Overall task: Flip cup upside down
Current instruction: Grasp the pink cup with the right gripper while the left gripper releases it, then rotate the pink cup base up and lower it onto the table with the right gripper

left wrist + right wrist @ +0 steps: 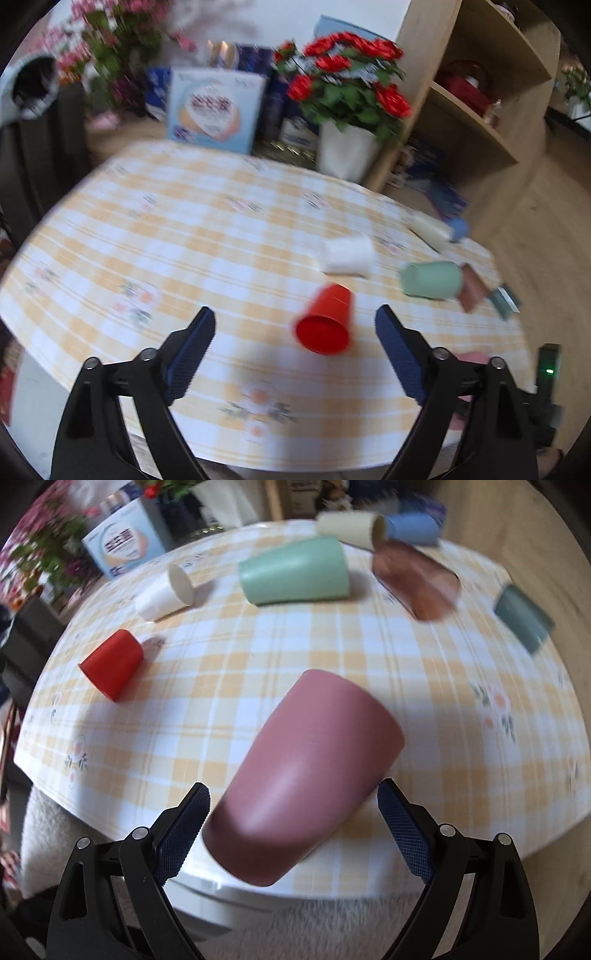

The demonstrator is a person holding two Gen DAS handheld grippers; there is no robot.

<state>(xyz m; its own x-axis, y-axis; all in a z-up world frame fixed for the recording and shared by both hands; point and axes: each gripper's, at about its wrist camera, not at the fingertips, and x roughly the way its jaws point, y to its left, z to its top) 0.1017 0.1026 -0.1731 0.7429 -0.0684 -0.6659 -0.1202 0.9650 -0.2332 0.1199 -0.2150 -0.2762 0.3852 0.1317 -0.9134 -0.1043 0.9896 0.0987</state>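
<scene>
A pink cup (pixel 306 779) lies on its side near the table's front edge, tilted, its base toward my right gripper (pixel 293 794). That gripper is open with its fingers on either side of the cup's lower end, not touching it. A red cup (pixel 325 321) lies on its side with its mouth toward my left gripper (pixel 295 321), which is open and empty just in front of it. The red cup also shows at the left in the right wrist view (pixel 110 664).
Several more cups lie on the checked tablecloth (pixel 258 657): white (pixel 166 592), mint green (pixel 295 572), cream (pixel 351 528), blue (pixel 412 528), brown (pixel 417 578), dark teal (pixel 524 618). Beyond the table stand a box (pixel 216 109), a pot of red flowers (pixel 347 107) and a wooden shelf (pixel 480 92).
</scene>
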